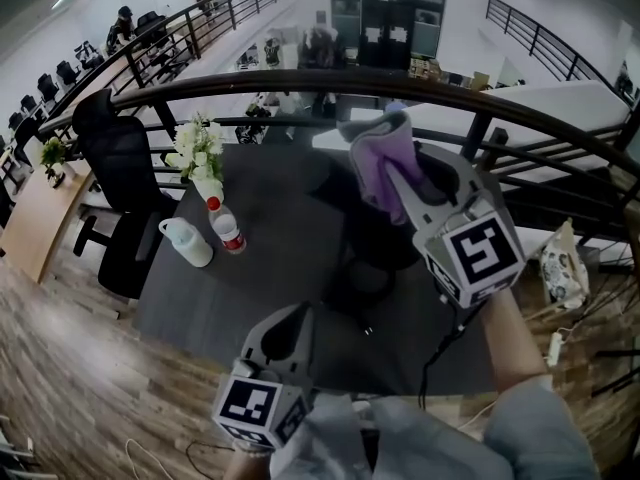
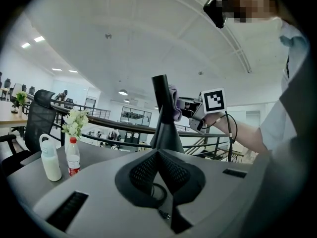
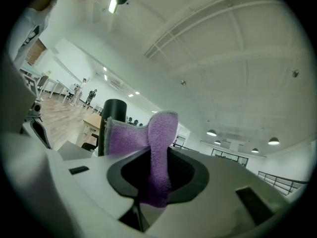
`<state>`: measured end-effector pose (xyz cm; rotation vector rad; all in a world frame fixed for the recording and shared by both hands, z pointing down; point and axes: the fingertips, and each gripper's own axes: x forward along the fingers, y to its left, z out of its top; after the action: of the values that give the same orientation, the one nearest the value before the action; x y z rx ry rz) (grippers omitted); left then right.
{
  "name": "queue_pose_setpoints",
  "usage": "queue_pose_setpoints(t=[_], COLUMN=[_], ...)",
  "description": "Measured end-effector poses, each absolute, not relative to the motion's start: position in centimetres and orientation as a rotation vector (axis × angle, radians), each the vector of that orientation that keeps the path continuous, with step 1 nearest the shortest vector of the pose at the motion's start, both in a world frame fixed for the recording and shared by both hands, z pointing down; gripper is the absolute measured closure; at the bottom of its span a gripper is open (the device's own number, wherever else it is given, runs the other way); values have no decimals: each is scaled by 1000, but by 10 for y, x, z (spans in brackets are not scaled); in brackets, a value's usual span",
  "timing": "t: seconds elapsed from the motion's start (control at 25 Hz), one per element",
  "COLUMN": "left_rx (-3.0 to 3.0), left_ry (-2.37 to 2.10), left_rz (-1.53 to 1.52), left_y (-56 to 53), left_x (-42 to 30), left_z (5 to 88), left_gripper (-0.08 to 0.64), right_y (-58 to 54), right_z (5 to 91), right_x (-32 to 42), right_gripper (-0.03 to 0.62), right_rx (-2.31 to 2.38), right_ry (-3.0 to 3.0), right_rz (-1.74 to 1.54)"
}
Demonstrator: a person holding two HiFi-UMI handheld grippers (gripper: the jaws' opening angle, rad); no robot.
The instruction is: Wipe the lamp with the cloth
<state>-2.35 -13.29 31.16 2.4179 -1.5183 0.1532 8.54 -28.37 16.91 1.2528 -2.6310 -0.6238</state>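
Right gripper (image 1: 400, 180) raised at 1 o'clock in the head view, jaws pinching a purple cloth (image 1: 376, 160). Cloth laid against the upper stem of the black lamp (image 2: 164, 114), touching it on the side toward the right gripper. Lamp upright on the dark surface (image 1: 275, 193), near its middle, stem widening into a cone toward the foot. Left gripper (image 1: 292, 320) low at 7 o'clock, jaws pressed together with nothing between them, pointed toward the lamp's foot and near it. At 9 o'clock from the lamp, a red-capped bottle (image 1: 228, 228) and a white jug (image 1: 187, 241), both upright, just beside each other. White flowers (image 1: 198, 148) at 10 o'clock, just behind the bottle. Black chair (image 1: 118, 158) beyond the surface's edge at 9 o'clock.
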Motion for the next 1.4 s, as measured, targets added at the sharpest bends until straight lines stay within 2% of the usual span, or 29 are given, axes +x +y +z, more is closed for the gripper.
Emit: queue_pose_setpoints(t=[0.48, 0.88, 1.4], left_rx=[2352, 2352, 2384], left_ry=[-1554, -1543, -1468], left_rz=[190, 178, 226], left_y=[-128, -130, -131], left_x=[-20, -10, -1], left_z=[322, 329, 332], left_gripper=[551, 551, 551], right_y=[-325, -349, -306], right_z=[219, 279, 318], right_x=[92, 129, 179], right_gripper=[503, 503, 503], right_rx=[1150, 1203, 1312], right_ry=[-2588, -2497, -2433], right_rz=[-529, -371, -204])
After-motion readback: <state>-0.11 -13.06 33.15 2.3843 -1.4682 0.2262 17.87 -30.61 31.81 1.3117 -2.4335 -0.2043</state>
